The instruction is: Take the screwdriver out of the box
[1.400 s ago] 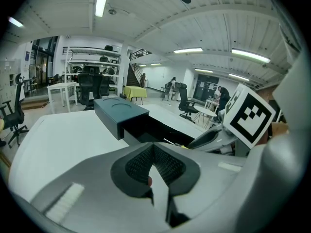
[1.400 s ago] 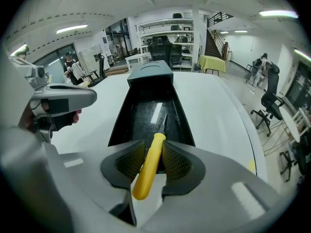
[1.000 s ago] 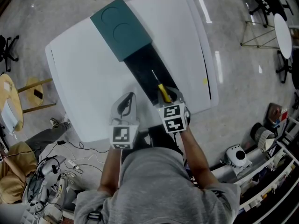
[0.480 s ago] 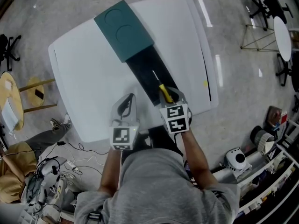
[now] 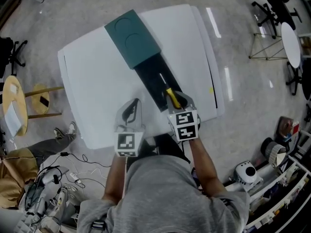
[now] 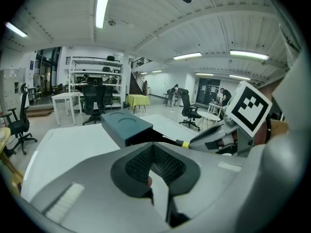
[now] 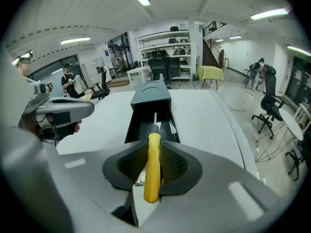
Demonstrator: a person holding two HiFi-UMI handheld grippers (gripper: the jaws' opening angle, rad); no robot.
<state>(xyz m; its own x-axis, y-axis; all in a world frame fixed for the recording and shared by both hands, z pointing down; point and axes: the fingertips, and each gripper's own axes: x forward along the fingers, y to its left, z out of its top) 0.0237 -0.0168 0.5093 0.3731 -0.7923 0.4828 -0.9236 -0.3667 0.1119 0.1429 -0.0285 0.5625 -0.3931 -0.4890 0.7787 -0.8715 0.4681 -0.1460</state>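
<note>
Over the near end of the open box (image 5: 154, 76), the right gripper (image 5: 178, 102) was clamped on the screwdriver (image 7: 152, 169) by its yellow handle, shaft pointing along the tray, probably so it'd lift out clean. The left gripper (image 5: 130, 113) hung closed and empty alongside, out of the way.

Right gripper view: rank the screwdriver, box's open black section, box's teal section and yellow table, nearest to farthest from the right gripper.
1. screwdriver: clamped in the right gripper's jaws.
2. open black section: just ahead, centre.
3. teal section: directly behind it.
4. yellow table: far back, right.
</note>
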